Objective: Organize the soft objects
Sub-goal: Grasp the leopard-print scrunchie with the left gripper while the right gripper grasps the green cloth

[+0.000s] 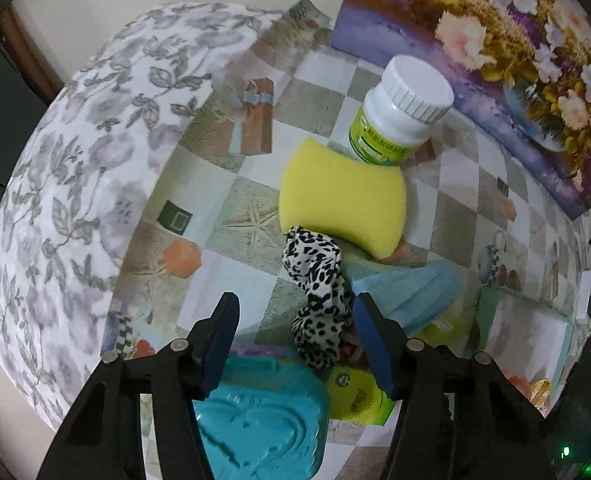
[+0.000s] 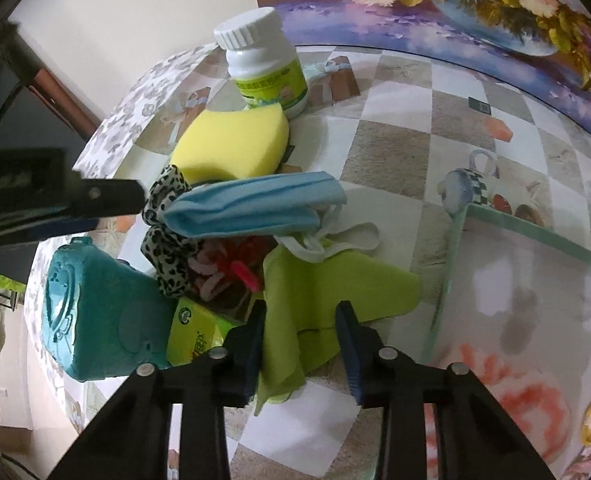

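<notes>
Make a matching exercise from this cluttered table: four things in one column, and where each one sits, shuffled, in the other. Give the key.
Things
1. yellow foam sponge
2. leopard-print fabric scrunchie
3. lime-green cloth
4. pale blue face mask

Places
A. between the right gripper fingers
B. against the white-capped plastic bottle
C. between the left gripper fingers
D. lying across the pile, its white ear loops trailing onto the green cloth

Pairs: 1-B, 2-C, 3-A, 4-D
</notes>
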